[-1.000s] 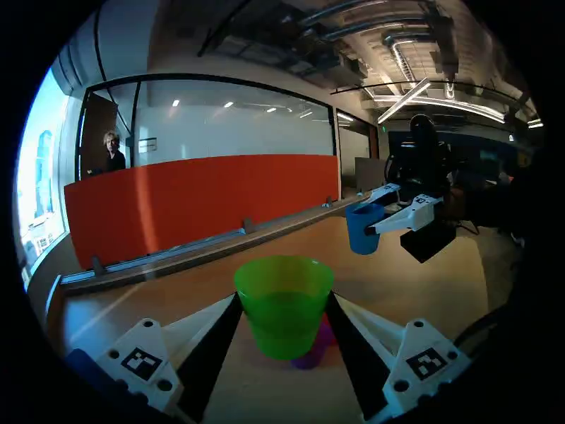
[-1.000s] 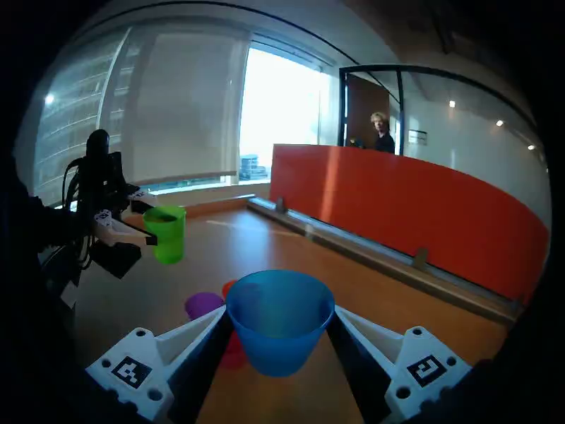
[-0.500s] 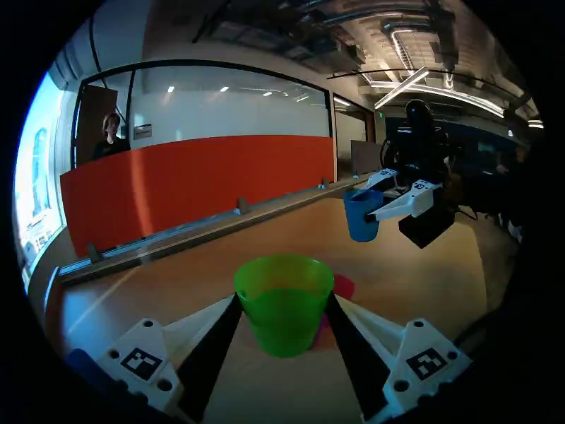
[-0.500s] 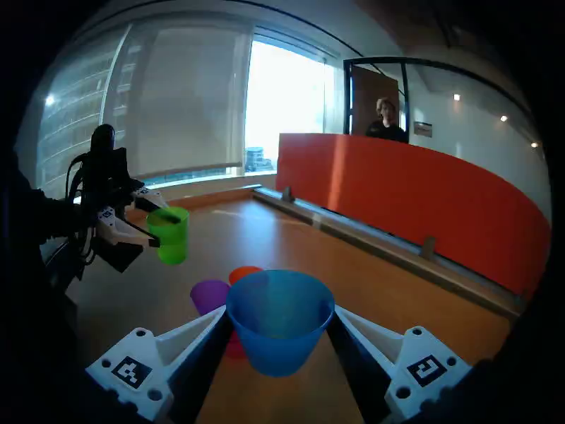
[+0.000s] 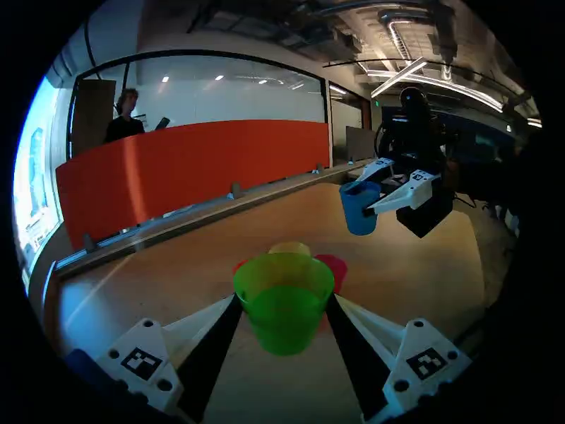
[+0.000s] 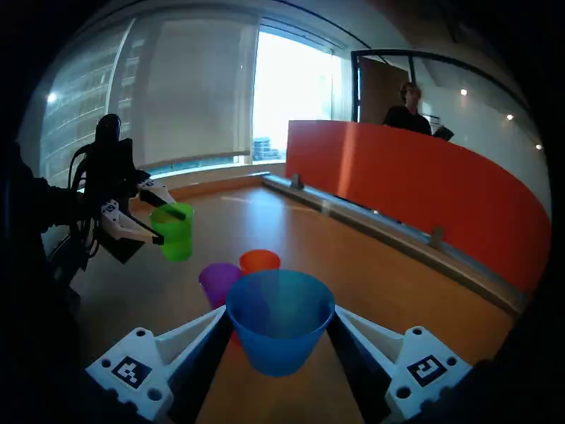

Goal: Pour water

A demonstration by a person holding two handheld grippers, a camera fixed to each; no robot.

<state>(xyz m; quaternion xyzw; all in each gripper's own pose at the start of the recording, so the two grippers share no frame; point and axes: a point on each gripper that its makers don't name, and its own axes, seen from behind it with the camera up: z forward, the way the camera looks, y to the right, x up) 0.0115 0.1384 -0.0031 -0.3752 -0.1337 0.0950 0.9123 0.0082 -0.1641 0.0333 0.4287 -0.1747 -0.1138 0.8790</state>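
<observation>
Lighting: blown-out window glare at 12 o'clock in right gripper view, ceiling strip lights at 1 o'clock in left gripper view; fisheye bending, dim edges

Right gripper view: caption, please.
Right gripper grips a blue cup; left gripper, farther off, holds a green cup above the wooden table.

One cup in left gripper, another cup in right gripper, spare cups on table beneath, partition behind.
</observation>
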